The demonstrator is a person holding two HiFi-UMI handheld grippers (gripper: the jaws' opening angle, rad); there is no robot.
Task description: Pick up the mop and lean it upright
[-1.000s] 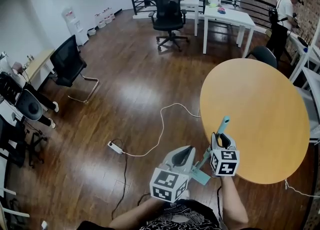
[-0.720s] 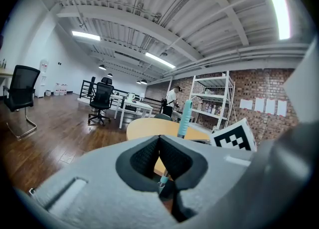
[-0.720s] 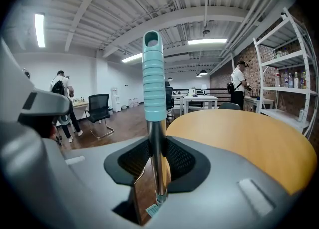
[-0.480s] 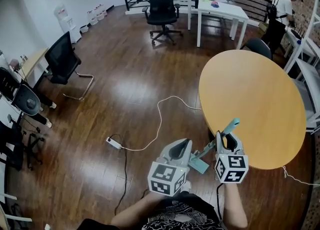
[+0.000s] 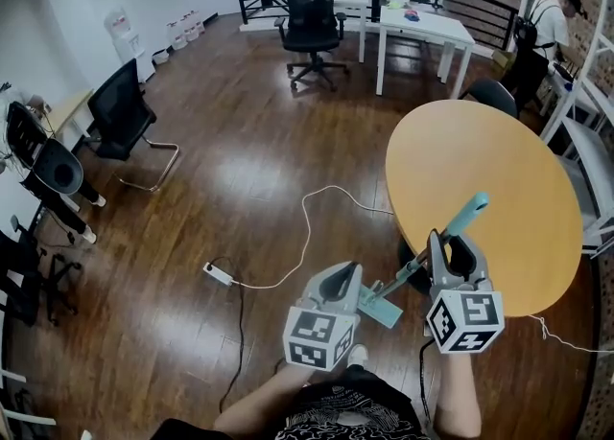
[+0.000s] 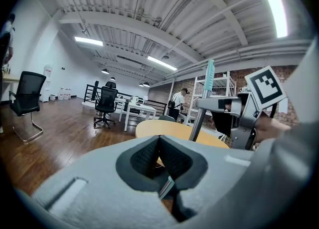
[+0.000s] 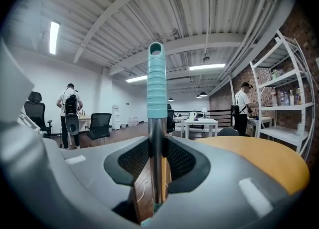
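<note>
The mop has a steel pole (image 5: 403,275), a teal ribbed grip (image 5: 467,215) and a flat teal head (image 5: 382,312) low by the floor. My right gripper (image 5: 451,248) is shut on the pole just below the grip, with the pole upright between its pads (image 7: 158,148) and the grip (image 7: 156,83) rising above them. My left gripper (image 5: 338,280) sits just left of the mop head, its pads meeting (image 6: 160,145), with only a thin teal sliver showing low behind them. From the left gripper view, the pole (image 6: 204,93) and my right gripper (image 6: 229,111) stand to the right.
A round orange table (image 5: 480,198) stands close on the right, its edge beside the mop's grip. A white power strip (image 5: 221,282) and cable lie on the wood floor ahead. Office chairs (image 5: 125,112) (image 5: 312,11), a white desk (image 5: 422,26) and a person (image 5: 537,35) are farther off.
My right gripper has risen with the pole, so the teal grip now sits higher and farther right, over the table's edge. The left gripper and mop head have shifted only slightly.
</note>
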